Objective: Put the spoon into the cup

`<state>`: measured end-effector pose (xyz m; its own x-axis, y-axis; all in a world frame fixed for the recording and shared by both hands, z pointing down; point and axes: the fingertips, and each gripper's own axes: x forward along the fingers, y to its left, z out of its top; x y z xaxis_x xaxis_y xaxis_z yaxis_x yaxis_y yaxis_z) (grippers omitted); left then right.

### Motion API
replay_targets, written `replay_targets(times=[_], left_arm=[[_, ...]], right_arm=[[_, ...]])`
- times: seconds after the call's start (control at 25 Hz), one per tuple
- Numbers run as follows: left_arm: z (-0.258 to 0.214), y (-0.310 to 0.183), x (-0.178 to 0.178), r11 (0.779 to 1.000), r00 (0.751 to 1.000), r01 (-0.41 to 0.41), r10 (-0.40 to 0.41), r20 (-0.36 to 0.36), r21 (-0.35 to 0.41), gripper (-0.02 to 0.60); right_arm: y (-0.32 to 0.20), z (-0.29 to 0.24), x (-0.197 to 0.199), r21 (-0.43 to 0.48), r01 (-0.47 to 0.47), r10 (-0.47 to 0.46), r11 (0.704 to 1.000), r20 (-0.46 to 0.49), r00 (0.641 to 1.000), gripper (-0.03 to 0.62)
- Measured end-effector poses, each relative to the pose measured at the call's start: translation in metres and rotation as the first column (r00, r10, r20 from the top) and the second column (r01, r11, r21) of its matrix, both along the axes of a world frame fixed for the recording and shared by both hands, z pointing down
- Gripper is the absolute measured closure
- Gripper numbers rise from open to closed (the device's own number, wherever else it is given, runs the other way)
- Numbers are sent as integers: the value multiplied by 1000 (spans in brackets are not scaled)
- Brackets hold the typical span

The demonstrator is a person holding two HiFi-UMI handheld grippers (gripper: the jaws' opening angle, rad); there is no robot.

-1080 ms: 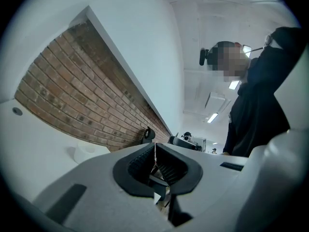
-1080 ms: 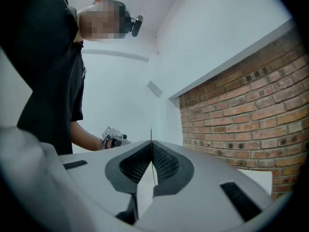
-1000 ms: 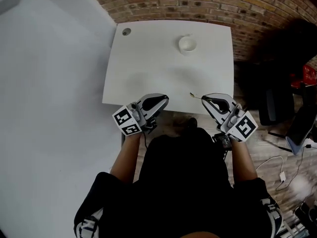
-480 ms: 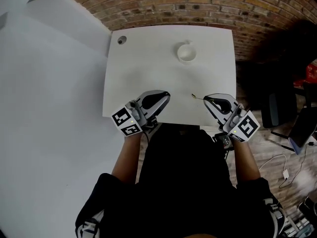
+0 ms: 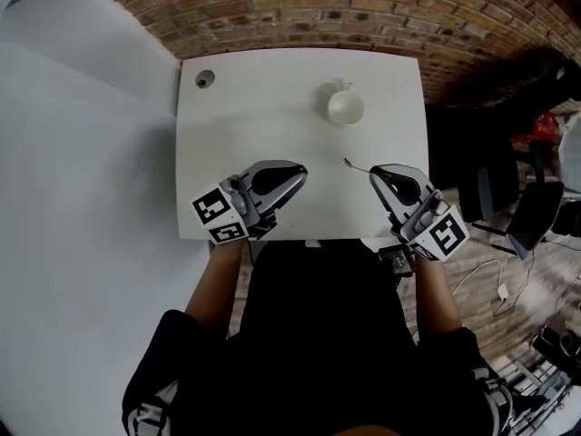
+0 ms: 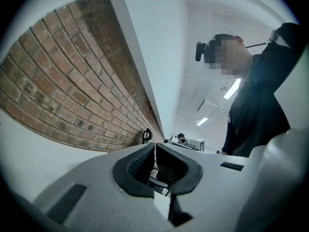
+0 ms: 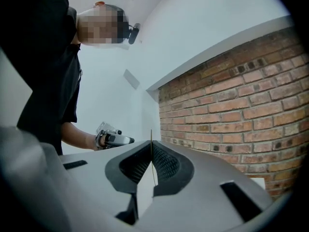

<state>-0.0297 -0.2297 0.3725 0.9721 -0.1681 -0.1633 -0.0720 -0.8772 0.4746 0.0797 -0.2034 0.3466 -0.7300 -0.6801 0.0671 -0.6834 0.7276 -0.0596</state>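
A person stands at the near edge of a white bench [image 5: 272,116] with a hand-held gripper in each hand, both held over the bench's near half. The right hand-held gripper [image 5: 373,173] is clenched on the spoon [image 5: 356,165]. Its own view shows the thin handle edge-on, pinched between the ribbed pads [image 7: 166,163]. In the head view the spoon's free end juts from the jaw tips toward the far left.

The left hand-held gripper [image 5: 298,172] is clenched with nothing in it. Its own view shows the two pads drawn together at the tips, with only the room beyond them. The right gripper view also catches it to the left, at the end of the person's bare forearm.

The white cup [image 5: 346,107] stands upright on the far half of the bench, right of centre. It is well apart from both grippers and beyond the spoon's tip.

A small round hole [image 5: 204,78] sits at the bench's far-left corner. A brick wall [image 5: 309,7] runs behind the far edge.
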Motion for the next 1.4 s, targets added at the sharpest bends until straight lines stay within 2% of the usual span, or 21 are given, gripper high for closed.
replay_targets(times=[0.16,0.28,0.44,0.72,0.92,1.12,1.4], left_arm=[[10,-5,3,998,997,-46,44,64,44,560],[30,-8,2,998,996,-57,57,62,-1,560],[38,-20,0,997,1000,-13,14,18,-70,560],[56,-47,14,992,998,63,-60,31,-114,560],[65,-53,22,987,995,91,-86,40,-136,560],[75,-56,26,985,994,98,-91,57,-142,558],[92,-69,31,977,989,138,-126,80,-161,560]], right_arm=[[-20,4,-1,-6,-91,91,996,-37,995,585],[-31,7,-4,3,-114,114,993,-66,991,585],[-43,7,1,17,-98,99,995,-70,993,585],[-86,11,22,27,-42,43,999,-28,999,585],[-108,28,42,33,-27,29,999,-78,997,585],[-123,43,39,38,9,-6,999,-70,997,585],[-139,83,42,24,47,-44,999,-129,991,585]])
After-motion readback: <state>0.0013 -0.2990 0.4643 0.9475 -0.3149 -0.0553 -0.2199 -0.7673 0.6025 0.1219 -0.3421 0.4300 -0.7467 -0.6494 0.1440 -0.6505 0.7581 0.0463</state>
